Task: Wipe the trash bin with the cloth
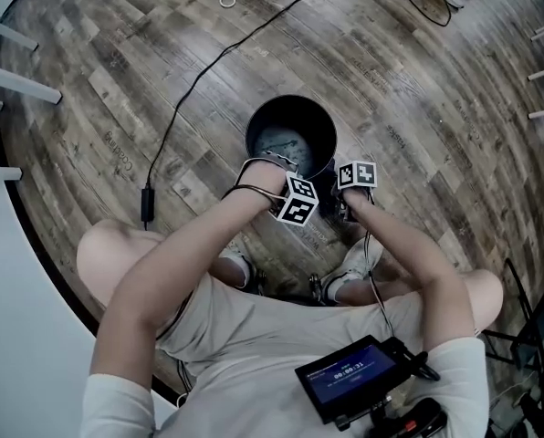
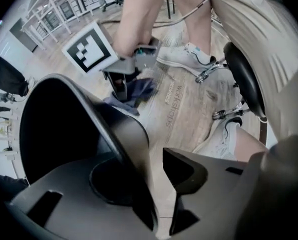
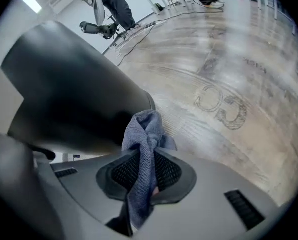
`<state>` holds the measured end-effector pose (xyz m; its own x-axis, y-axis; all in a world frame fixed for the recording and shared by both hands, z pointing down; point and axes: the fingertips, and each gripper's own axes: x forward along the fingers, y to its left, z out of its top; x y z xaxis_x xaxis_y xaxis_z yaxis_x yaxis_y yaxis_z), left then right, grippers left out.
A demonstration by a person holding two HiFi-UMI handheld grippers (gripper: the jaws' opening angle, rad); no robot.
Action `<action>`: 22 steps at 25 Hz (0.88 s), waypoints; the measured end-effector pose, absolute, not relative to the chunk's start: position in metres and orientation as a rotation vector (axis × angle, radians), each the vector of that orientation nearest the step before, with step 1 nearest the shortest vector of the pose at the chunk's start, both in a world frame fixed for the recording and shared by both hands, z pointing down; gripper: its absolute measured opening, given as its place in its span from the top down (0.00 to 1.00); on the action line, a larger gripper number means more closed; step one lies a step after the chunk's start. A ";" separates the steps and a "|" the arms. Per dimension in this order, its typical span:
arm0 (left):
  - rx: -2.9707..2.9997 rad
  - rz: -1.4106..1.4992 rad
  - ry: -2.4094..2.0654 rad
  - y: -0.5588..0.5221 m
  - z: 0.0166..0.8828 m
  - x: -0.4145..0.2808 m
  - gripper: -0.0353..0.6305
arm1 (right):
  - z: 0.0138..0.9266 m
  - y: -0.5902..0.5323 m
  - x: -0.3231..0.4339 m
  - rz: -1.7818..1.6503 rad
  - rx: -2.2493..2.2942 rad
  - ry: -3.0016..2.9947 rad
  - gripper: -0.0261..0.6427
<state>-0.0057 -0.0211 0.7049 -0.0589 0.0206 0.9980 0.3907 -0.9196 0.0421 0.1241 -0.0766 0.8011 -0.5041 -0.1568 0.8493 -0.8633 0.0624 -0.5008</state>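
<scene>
A round black trash bin (image 1: 252,142) stands on the wood floor in front of the person's feet. My left gripper (image 1: 298,190) points down at its near rim. In the left gripper view this gripper (image 2: 156,184) is open, one jaw inside the bin (image 2: 121,121) and one outside, with a gap between the outer jaw and the wall. My right gripper (image 3: 144,171) is shut on a grey-blue cloth (image 3: 145,134) that sticks out from the jaws. It hangs low beside the bin's outer wall (image 3: 74,89). The left gripper view also shows that cloth (image 2: 134,93).
The person sits on a stool with a black seat (image 2: 244,79) and chrome legs, white sneakers (image 1: 350,272) on either side. A black cable (image 1: 190,89) runs across the floor left of the bin. White furniture legs (image 1: 7,80) stand at the far left.
</scene>
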 end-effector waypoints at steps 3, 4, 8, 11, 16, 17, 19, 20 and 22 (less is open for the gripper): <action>-1.911 -2.082 -0.507 -0.020 0.698 -0.021 0.68 | 0.749 -0.075 0.130 1.435 0.993 -1.804 0.87; -1.895 -2.085 -0.519 -0.021 0.696 -0.025 0.68 | 0.729 -0.075 0.131 1.429 0.991 -1.831 0.87; -1.745 -2.088 -0.491 -0.031 0.700 -0.042 0.68 | 0.654 -0.073 0.123 1.436 0.981 -1.963 0.87; -1.726 -2.049 -0.456 -0.032 0.708 -0.041 0.78 | 0.614 -0.072 0.107 1.451 0.946 -2.053 0.87; -1.791 -2.043 -0.462 -0.024 0.707 -0.030 0.90 | 0.608 -0.076 0.088 1.461 0.901 -2.053 0.87; -1.800 -2.043 -0.453 -0.023 0.707 -0.028 0.90 | 0.613 -0.077 0.088 1.459 0.902 -2.039 0.87; -1.824 -2.044 -0.435 -0.023 0.707 -0.026 0.90 | 0.627 -0.079 0.088 1.451 0.896 -2.022 0.87; -1.835 -2.044 -0.429 -0.023 0.707 -0.024 0.90 | 0.637 -0.080 0.088 1.446 0.892 -2.013 0.87; -1.858 -2.048 -0.427 -0.022 0.708 -0.018 0.90 | 0.660 -0.082 0.091 1.429 0.887 -1.991 0.87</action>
<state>-0.0179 -0.0217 0.7082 -0.0854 -0.0504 0.9951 0.4436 -0.8962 -0.0073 0.0908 -0.0824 0.6602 -0.6447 -0.2042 0.7367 -0.7633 0.2254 -0.6055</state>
